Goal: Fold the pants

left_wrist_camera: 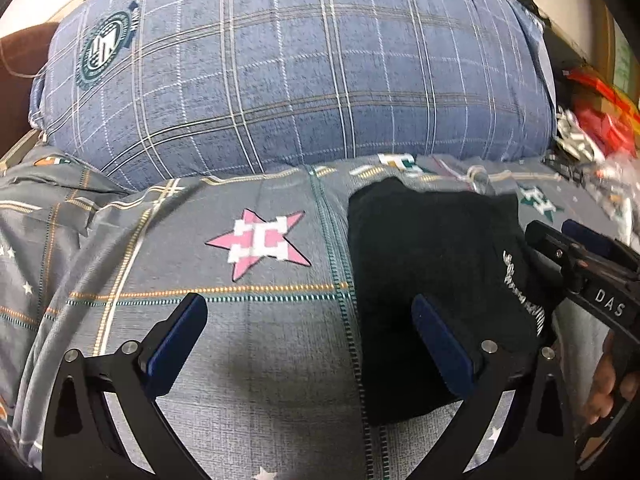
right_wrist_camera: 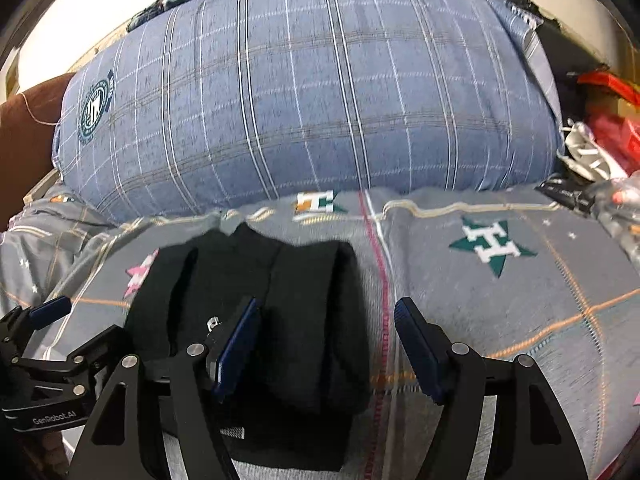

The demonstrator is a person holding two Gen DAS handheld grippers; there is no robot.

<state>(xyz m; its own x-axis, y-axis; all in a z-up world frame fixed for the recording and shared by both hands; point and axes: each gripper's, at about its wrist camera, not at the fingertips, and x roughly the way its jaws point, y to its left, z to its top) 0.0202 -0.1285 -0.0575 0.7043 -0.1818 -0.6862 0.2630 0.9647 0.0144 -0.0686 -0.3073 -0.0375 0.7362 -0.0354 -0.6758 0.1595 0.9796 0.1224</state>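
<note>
Right wrist view shows the black pants (right_wrist_camera: 256, 320) already gathered into a compact, roughly rectangular bundle on the grey star-printed bedsheet (right_wrist_camera: 500, 300), just in front of the big blue plaid pillow (right_wrist_camera: 312, 100). The right gripper (right_wrist_camera: 326, 344) has its fingers spread wide; the left finger hangs over the bundle while the right one is over bare sheet, and no cloth is pinched between them. At the left edge of this view the left gripper (right_wrist_camera: 52, 308) sits just beside the bundle.

From the left wrist view, the left gripper (left_wrist_camera: 308, 340) is likewise spread, with nothing between its pads; its right finger overlaps the near-left edge of the pants (left_wrist_camera: 432, 264), whose white lettering faces up. The right gripper (left_wrist_camera: 568, 240) reaches in at the bundle's right side, and part of the person's hand (left_wrist_camera: 608, 384) shows beneath it.

The fold looks close to finished, so the step in hand seems to be releasing and tidying. To do it well, both tools should lift clear without snagging a layer, since the soft fabric will drag and spring open if a pad catches it. If the near edge looks uneven, a light press along the top layer, rather than a fresh pinch, should settle it. The sheet is rumpled and yielding, so downward pressure should be gentle and even.
</note>
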